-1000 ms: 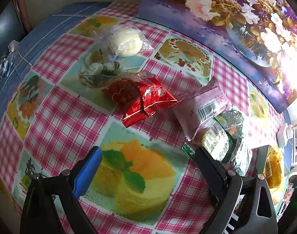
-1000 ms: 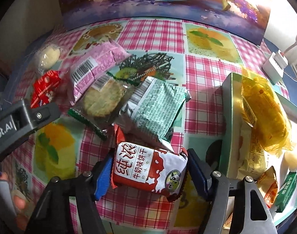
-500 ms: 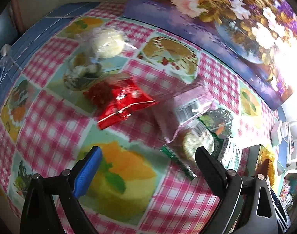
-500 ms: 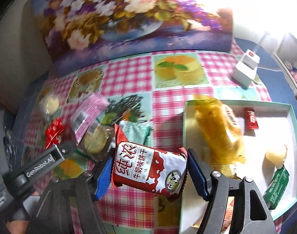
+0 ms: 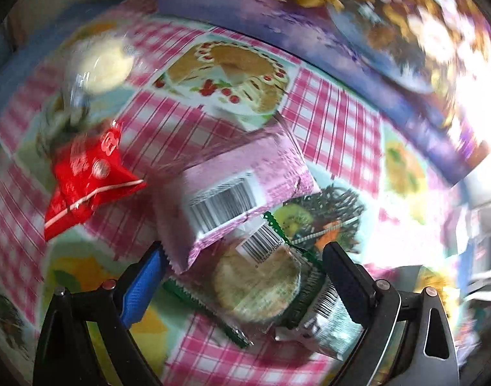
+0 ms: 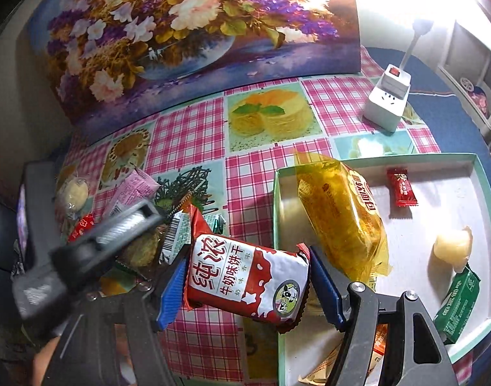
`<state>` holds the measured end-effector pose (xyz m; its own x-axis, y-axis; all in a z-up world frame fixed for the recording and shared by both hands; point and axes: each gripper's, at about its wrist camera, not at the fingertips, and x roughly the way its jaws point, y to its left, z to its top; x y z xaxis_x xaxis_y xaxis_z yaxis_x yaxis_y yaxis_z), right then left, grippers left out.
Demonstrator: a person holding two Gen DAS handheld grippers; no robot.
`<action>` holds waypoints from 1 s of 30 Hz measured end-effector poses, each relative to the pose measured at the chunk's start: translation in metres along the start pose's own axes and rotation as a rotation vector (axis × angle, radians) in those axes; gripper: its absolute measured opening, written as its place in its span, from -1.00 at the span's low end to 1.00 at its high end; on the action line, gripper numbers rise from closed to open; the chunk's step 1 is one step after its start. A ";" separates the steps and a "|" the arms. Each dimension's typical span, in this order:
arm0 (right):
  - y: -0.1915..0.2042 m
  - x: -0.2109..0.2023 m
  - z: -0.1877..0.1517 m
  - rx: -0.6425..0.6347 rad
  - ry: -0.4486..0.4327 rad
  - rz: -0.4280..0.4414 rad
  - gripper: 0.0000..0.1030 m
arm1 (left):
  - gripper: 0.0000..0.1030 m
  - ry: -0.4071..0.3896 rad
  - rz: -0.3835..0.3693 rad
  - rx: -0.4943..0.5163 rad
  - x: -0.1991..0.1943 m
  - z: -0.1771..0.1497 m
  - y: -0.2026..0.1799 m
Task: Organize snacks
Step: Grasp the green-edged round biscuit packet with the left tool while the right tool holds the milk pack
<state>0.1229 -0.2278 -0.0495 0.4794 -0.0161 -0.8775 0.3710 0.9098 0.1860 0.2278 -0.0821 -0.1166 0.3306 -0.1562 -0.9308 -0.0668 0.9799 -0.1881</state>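
My right gripper (image 6: 247, 284) is shut on a red and white biscuit packet (image 6: 247, 284) and holds it above the tablecloth, just left of the teal-rimmed tray (image 6: 480, 193). The tray holds a yellow packet (image 6: 338, 212), a small red candy (image 6: 401, 186), a pale jelly (image 6: 453, 247) and a green packet (image 6: 459, 305). My left gripper (image 5: 243, 273) is open, its jaws either side of a clear-wrapped round cake (image 5: 256, 284), with a pink packet (image 5: 232, 189) just ahead. A red packet (image 5: 87, 177) and a round yellow cake (image 5: 105, 64) lie to the left.
A flower painting (image 6: 181, 32) stands along the table's back. A white power strip (image 6: 388, 96) sits behind the tray. A silver-green packet (image 5: 325, 325) lies under my left gripper's right finger. The left gripper's body (image 6: 84, 251) shows in the right wrist view.
My right gripper has lifted the biscuit packet and carried it right, toward the tray. My left gripper has moved forward and right, over the pink packet and the round cake.
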 end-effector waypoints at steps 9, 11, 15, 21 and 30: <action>-0.006 0.001 0.001 0.030 0.006 0.014 0.42 | 0.87 -0.023 0.099 0.066 0.006 -0.007 -0.011; -0.006 0.000 0.002 0.033 0.005 0.016 0.42 | 0.86 -0.017 0.101 0.038 0.005 -0.009 -0.003; -0.008 -0.001 0.002 0.041 0.005 0.021 0.42 | 0.69 -0.012 0.098 0.048 0.002 -0.012 0.001; -0.010 -0.001 0.002 0.044 0.008 0.032 0.42 | 0.24 -0.019 0.079 0.072 -0.005 -0.018 0.000; -0.010 -0.002 0.002 0.042 0.009 0.044 0.42 | 0.01 -0.005 0.062 0.064 -0.013 -0.019 0.009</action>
<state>0.1199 -0.2381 -0.0486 0.4892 0.0273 -0.8718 0.3831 0.8912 0.2429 0.2045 -0.0740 -0.1120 0.3326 -0.0949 -0.9383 -0.0267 0.9936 -0.1099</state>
